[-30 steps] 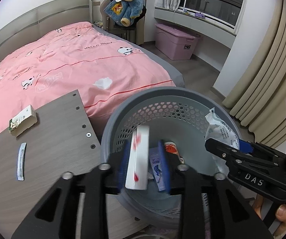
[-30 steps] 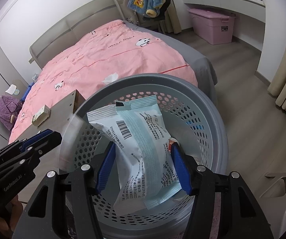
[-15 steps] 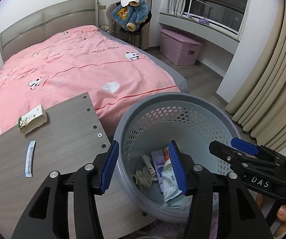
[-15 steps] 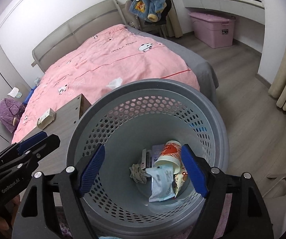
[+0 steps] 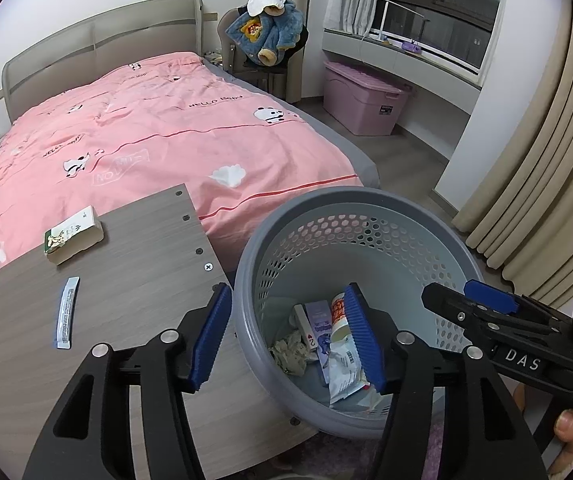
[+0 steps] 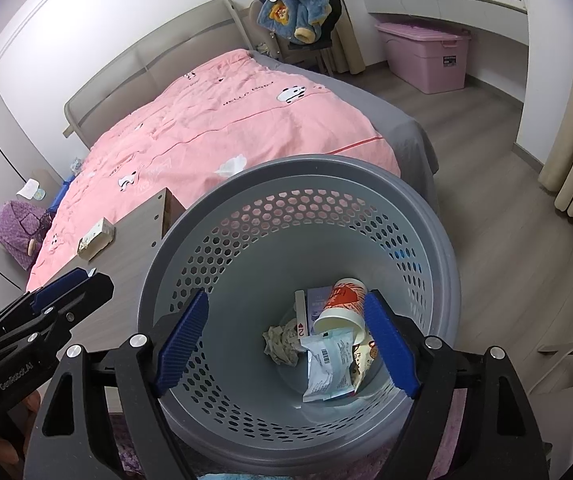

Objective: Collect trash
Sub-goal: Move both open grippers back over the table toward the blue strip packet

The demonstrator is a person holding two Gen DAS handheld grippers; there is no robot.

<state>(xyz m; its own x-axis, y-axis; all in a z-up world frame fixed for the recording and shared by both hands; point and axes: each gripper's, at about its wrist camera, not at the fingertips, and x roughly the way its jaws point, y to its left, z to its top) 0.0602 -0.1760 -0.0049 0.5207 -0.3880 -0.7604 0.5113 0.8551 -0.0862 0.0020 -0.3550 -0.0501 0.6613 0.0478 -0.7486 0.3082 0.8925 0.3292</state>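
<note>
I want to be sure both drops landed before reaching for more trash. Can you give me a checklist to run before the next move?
1. Left gripper empty: ok, jaws have just been opening, nothing between them.
2. Right gripper empty: ok, jaws have just been opening, nothing between them.
3. Dropped trash inside the basket: ok, the packet and playing card lie at the bottom.
4. Basket upright: ok.
5. Trash left on the table: not ok, a small box and a sachet lie there.
6. Grippers clear of each other: ok, apart.
</note>
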